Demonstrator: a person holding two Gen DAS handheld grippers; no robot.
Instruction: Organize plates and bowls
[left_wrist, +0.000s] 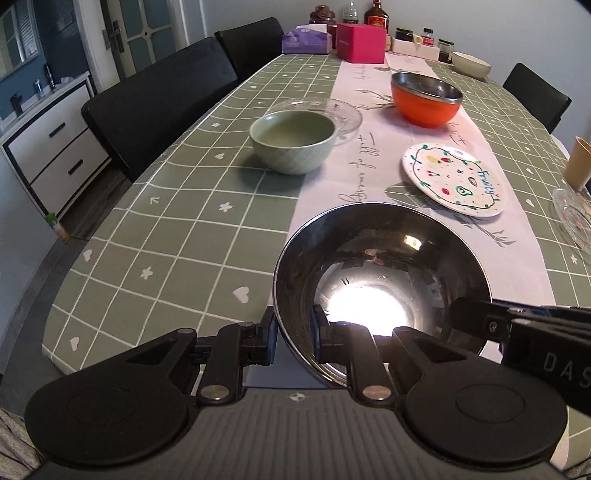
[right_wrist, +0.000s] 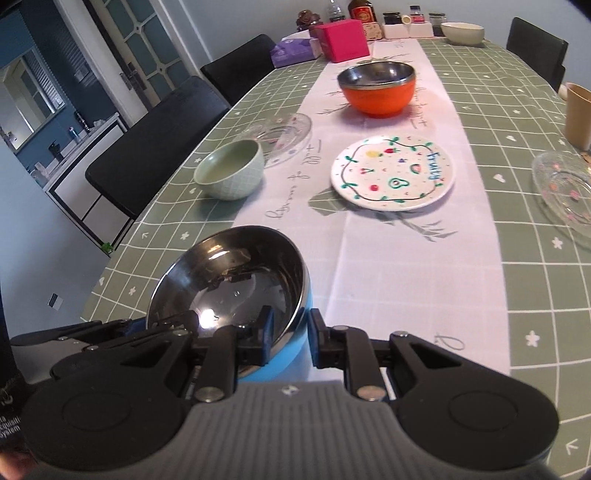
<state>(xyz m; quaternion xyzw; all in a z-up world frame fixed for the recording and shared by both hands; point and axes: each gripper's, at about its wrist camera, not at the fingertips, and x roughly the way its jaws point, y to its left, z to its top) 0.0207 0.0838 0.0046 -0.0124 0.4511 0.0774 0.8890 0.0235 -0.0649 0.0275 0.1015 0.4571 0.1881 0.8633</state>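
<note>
A steel-lined blue bowl (left_wrist: 384, 273) (right_wrist: 236, 280) is held near the table's front edge. My left gripper (left_wrist: 294, 334) is shut on its left rim. My right gripper (right_wrist: 291, 338) is shut on its right rim; its fingers also show in the left wrist view (left_wrist: 476, 323). Further back stand a pale green ceramic bowl (left_wrist: 293, 142) (right_wrist: 231, 170), a steel-lined orange bowl (left_wrist: 426, 98) (right_wrist: 376, 88), a white "Fruity" plate (left_wrist: 454, 179) (right_wrist: 393, 173), a clear glass plate (left_wrist: 332, 110) (right_wrist: 282, 133) behind the green bowl, and another glass plate (right_wrist: 565, 192) at right.
A green checked tablecloth with a white runner (right_wrist: 406, 258) covers the table. A tan cup (right_wrist: 578, 114) stands at right. A pink box (left_wrist: 360, 42), tissue pack, bottles, jars and a cream bowl (right_wrist: 461, 33) stand at the far end. Black chairs (left_wrist: 162, 99) line the left side.
</note>
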